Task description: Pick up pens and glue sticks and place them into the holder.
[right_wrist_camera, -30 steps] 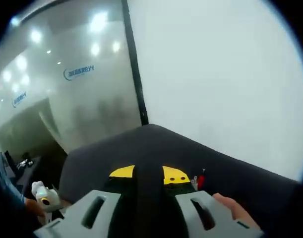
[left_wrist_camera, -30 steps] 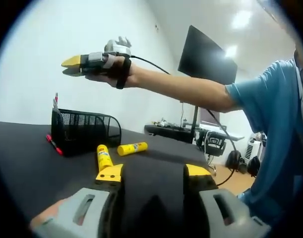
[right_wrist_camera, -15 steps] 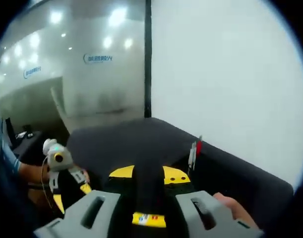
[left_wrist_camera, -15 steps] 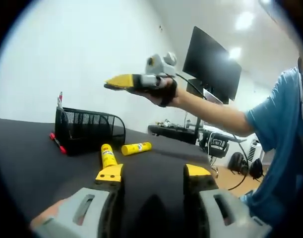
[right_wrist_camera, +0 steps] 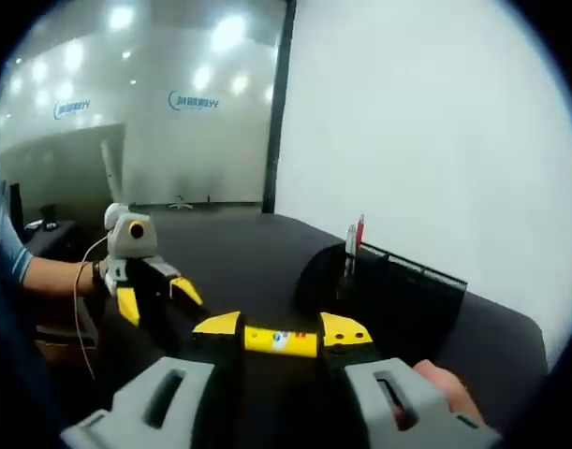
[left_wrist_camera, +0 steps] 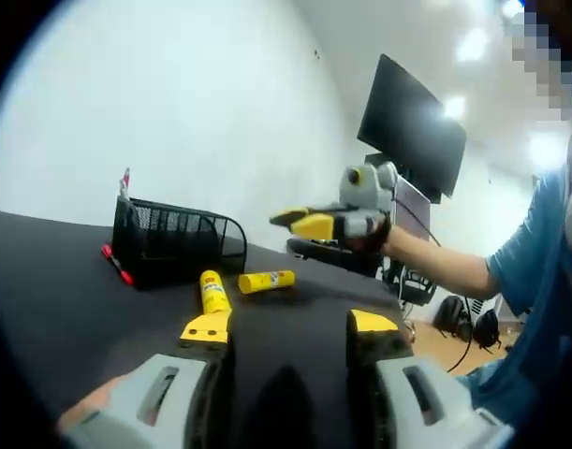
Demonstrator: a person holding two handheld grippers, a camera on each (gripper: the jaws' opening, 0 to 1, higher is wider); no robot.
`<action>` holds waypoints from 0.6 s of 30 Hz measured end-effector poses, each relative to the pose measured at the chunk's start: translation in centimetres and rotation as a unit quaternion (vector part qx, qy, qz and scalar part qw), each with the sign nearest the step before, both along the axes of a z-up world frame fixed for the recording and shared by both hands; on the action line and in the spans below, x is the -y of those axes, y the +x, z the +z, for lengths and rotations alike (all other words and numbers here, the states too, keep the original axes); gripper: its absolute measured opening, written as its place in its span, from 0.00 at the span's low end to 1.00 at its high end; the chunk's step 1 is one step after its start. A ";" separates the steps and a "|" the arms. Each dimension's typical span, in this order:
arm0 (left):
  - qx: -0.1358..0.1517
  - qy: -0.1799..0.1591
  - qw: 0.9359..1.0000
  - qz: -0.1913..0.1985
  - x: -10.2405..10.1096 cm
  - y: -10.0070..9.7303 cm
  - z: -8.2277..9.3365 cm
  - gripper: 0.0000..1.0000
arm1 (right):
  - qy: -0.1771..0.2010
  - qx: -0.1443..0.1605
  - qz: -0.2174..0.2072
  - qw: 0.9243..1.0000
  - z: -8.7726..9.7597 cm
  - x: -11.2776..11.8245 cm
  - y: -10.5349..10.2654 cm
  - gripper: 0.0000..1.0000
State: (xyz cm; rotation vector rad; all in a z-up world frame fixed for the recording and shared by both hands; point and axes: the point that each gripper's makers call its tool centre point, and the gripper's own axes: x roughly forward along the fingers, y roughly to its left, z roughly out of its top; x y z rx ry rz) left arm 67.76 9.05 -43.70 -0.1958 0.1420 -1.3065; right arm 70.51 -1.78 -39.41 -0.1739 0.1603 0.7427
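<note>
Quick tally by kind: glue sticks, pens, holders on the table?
Glue sticks: 2, both lying loose on the table
Pens: 2, one red on the table beside the holder, one standing in it
Mesh holder: 1
Total: 5

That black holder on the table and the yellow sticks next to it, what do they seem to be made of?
The holder looks like black wire mesh, probably painted metal: the wall shows through its fine grid. The two glue sticks look like smooth, slightly glossy yellow plastic tubes with printed labels. The table seems a matte dark surface; whether cloth or laminate is unclear.
</note>
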 end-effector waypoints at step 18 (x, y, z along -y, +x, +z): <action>-0.009 -0.009 1.000 0.008 -0.2 0.7 0.1 0.45 | 0.086 0.001 -0.023 0.996 -3.6 1.7 -3.4 0.34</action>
